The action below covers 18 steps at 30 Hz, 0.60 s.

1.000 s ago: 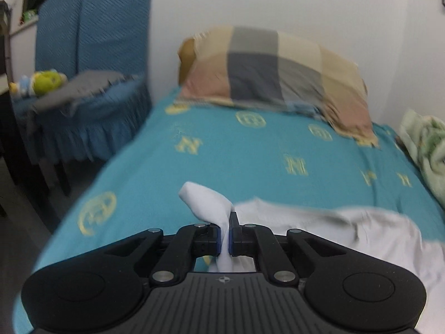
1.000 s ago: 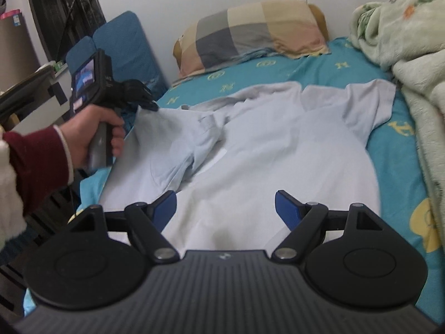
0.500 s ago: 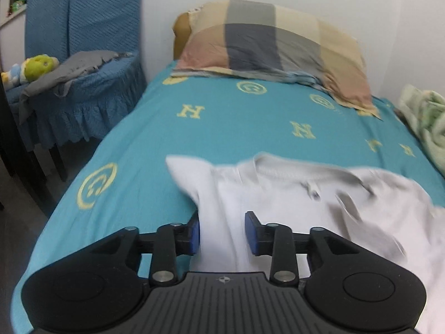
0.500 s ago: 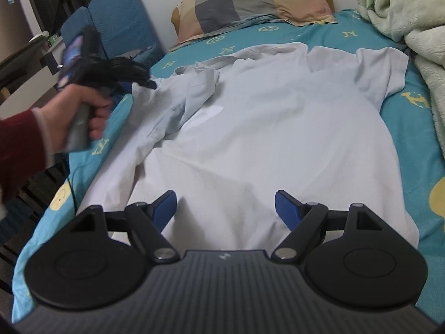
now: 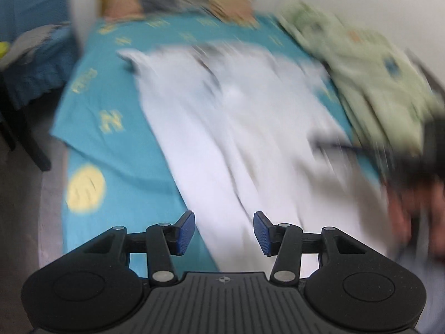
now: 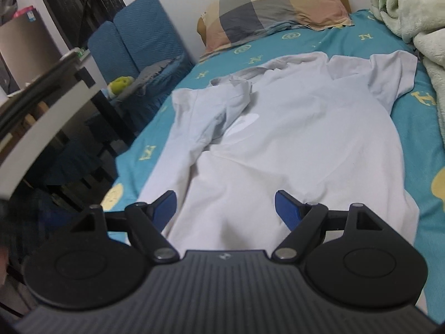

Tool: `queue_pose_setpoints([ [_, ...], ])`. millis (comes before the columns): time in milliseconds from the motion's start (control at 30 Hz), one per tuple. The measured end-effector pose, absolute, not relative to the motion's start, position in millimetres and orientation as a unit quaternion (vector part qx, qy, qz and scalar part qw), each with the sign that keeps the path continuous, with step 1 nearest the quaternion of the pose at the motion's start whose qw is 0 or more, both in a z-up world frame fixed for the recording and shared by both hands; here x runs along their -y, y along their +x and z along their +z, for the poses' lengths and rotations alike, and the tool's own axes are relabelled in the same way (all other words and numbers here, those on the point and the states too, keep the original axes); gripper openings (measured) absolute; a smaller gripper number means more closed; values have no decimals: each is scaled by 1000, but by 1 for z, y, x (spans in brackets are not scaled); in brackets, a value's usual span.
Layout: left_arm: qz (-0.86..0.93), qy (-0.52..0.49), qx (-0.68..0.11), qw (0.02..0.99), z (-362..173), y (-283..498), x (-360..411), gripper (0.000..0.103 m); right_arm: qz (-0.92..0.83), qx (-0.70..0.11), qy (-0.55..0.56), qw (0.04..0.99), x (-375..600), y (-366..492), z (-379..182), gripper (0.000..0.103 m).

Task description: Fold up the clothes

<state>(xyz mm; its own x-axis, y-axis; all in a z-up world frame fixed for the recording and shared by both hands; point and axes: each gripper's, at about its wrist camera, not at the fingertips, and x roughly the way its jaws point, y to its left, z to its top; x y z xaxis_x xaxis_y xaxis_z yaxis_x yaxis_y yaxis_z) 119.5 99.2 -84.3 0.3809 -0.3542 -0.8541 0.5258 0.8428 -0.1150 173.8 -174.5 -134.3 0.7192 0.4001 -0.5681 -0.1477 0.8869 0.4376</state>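
Observation:
A pale white polo shirt point(image 6: 292, 139) lies spread on the teal bed sheet point(image 6: 414, 117), collar toward the pillow; its left sleeve point(image 6: 222, 103) is folded in over the chest. In the blurred left wrist view the same shirt point(image 5: 236, 128) runs up the bed. My left gripper point(image 5: 222, 229) hovers over the shirt's lower left edge, jaws opening, nothing pinched between the blue pads. My right gripper point(image 6: 225, 206) stands open above the shirt's hem, empty. A hand point(image 5: 411, 208) holding the other gripper shows blurred at the right.
A checked pillow point(image 6: 278, 8) lies at the bed's head. A green fleece blanket point(image 6: 411, 8) is heaped along the right side. Blue chairs point(image 6: 139, 39) with a grey cloth and a plush toy point(image 6: 119, 82) stand left of the bed, beside a dark desk point(image 6: 41, 105).
My left gripper let go of the sleeve, which now lies folded over the chest, then swung fast down toward the shirt's lower left edge with jaws spreading. The right gripper stayed open and barely moved.

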Motion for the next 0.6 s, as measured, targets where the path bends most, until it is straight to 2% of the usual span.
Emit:
queue_pose_setpoints([
  [167,-326,180,-519,770,-107,66,-81,50,180,-390,150,890,176,134,-111,80],
  [367,-319,223,-548,741,-127,52,-72,47,180,-393,111,895,211,85,-76,80],
  [500,-323,217,-563,729,-131,58,-73,50,130,-458,94,874,258,91,-80,80],
  [533,-324,214,-568,726,-133,59,-72,50,119,-483,110,860,269,97,-85,82],
  [600,-326,208,-579,718,-137,63,-71,56,124,-529,142,827,282,107,-97,80],
])
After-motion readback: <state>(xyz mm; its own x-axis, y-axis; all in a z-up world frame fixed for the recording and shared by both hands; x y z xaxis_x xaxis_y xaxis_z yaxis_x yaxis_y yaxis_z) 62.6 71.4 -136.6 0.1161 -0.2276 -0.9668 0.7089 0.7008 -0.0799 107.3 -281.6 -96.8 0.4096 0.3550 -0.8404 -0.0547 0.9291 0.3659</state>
